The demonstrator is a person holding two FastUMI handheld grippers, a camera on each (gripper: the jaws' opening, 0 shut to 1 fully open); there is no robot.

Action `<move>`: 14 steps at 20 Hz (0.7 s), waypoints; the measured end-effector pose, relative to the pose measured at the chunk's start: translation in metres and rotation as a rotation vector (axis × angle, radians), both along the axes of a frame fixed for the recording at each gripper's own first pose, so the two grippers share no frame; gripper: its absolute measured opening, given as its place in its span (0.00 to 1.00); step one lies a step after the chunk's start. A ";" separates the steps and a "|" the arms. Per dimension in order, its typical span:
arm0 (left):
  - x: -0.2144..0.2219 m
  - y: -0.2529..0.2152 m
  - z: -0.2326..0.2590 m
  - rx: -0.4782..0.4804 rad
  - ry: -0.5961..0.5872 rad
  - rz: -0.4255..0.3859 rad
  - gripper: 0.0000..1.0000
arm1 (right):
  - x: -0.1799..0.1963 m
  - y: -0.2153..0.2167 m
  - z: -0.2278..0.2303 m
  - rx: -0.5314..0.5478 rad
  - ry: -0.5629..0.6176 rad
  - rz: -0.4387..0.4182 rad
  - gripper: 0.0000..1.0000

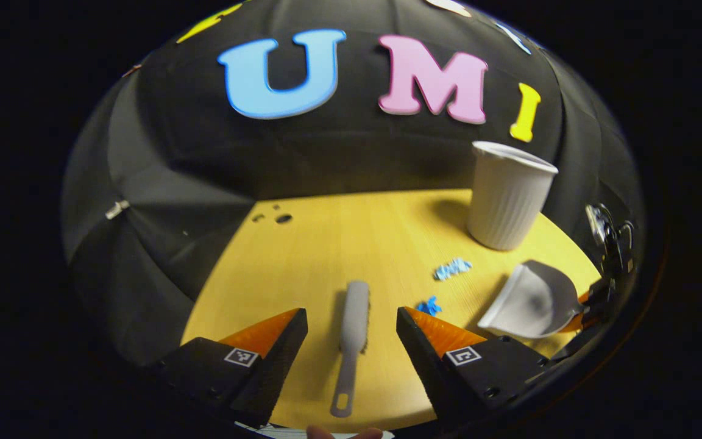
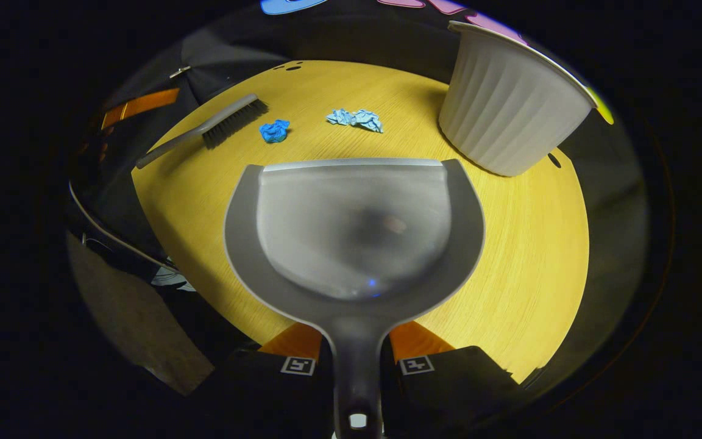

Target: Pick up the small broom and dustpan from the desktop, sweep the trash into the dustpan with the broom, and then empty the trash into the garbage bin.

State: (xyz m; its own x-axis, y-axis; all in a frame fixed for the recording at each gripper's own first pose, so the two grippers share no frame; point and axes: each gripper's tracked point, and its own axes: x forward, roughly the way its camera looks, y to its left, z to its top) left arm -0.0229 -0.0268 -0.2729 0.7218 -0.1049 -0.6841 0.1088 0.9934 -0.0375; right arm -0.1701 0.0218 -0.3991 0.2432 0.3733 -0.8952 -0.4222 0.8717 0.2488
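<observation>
A small grey broom (image 1: 354, 329) lies flat on the yellow table (image 1: 326, 244), handle pointing toward me. My left gripper (image 1: 351, 313) is open, its fingers standing apart on either side of the broom without touching it. In the right gripper view the broom (image 2: 217, 125) lies at the far left, bristles facing the trash. My right gripper (image 2: 356, 341) is shut on the handle of the grey dustpan (image 2: 357, 231), whose mouth faces away from me. The dustpan (image 1: 534, 302) sits low at the table's right. Two crumpled blue paper scraps (image 1: 451, 268) (image 1: 429, 306) lie between broom and dustpan.
A white ribbed garbage bin (image 1: 509, 195) stands upright at the back right of the table; it is close beyond the dustpan's right corner (image 2: 509, 103). The scraps (image 2: 274, 130) (image 2: 356, 119) lie ahead of the dustpan's lip. Black cloth walls close off the table's back and sides.
</observation>
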 end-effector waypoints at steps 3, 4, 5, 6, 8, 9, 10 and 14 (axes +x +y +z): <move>-0.016 0.000 -0.050 -0.033 0.199 -0.033 0.93 | 0.000 -0.002 0.000 0.004 -0.003 -0.010 0.35; -0.014 0.000 -0.063 -0.042 0.247 -0.031 0.93 | 0.000 -0.003 0.000 0.004 -0.004 -0.014 0.35; -0.016 0.002 -0.074 -0.040 0.282 -0.025 0.92 | -0.001 -0.004 -0.001 0.003 -0.004 -0.017 0.35; -0.014 0.006 -0.082 -0.030 0.307 -0.022 0.91 | -0.001 -0.005 -0.001 0.001 -0.003 -0.020 0.35; -0.013 0.012 -0.098 -0.014 0.364 -0.023 0.87 | -0.002 -0.007 -0.001 -0.001 -0.002 -0.028 0.35; -0.015 0.013 -0.105 -0.006 0.393 -0.023 0.84 | -0.003 -0.007 -0.003 -0.002 -0.001 -0.031 0.35; -0.015 0.013 -0.111 0.001 0.415 -0.031 0.84 | -0.003 -0.008 -0.004 -0.005 0.001 -0.035 0.35; -0.011 0.014 -0.128 0.029 0.463 -0.052 0.82 | -0.005 -0.012 -0.006 -0.010 0.012 -0.046 0.35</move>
State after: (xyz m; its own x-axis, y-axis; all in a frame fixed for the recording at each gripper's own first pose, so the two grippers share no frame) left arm -0.0335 -0.0124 -0.4005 0.3340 -0.1092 -0.9362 0.1369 0.9883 -0.0664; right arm -0.1754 0.0097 -0.4055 0.2493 0.3533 -0.9017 -0.3790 0.8924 0.2448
